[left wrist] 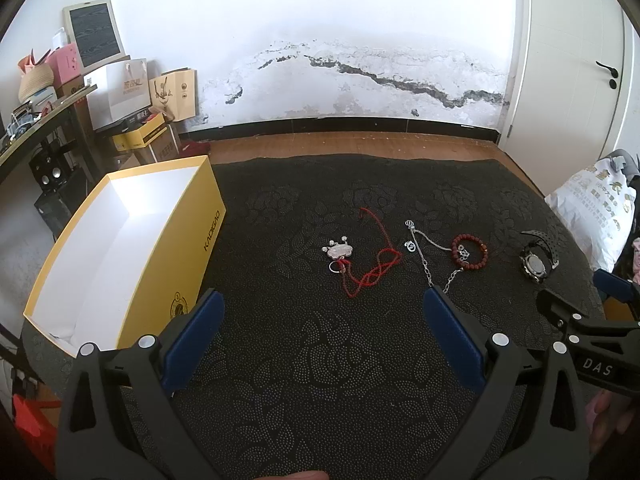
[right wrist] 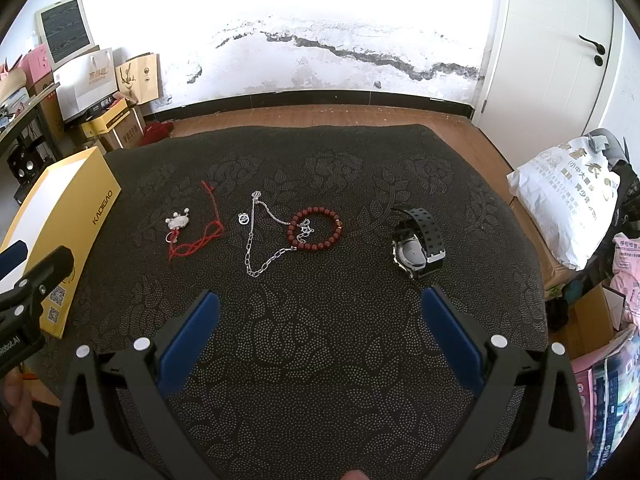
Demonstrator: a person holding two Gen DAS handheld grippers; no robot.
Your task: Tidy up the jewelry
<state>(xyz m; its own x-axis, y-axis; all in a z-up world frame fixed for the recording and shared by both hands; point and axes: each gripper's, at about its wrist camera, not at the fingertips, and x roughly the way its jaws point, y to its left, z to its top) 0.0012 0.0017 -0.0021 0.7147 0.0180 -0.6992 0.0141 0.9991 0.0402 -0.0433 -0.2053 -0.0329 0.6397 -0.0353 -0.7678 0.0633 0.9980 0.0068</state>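
On the dark patterned mat (left wrist: 320, 360) lie a silver pendant on a red cord (left wrist: 339, 250) (right wrist: 178, 222), a silver chain (left wrist: 426, 258) (right wrist: 260, 256), a dark red bead bracelet (left wrist: 468, 250) (right wrist: 316, 229) and a black watch (left wrist: 536, 260) (right wrist: 416, 244). An open yellow box (left wrist: 132, 240) (right wrist: 76, 216) with a white inside stands at the mat's left. My left gripper (left wrist: 324, 300) is open, short of the pendant and chain. My right gripper (right wrist: 320, 300) is open, short of the bracelet and watch. Both are empty.
A white printed bag (right wrist: 568, 200) lies at the right of the mat, with boxes and pink packs below it. Paper bags and cartons (left wrist: 132, 96) stand at the back left by a desk. A white door (left wrist: 572, 60) is at the back right.
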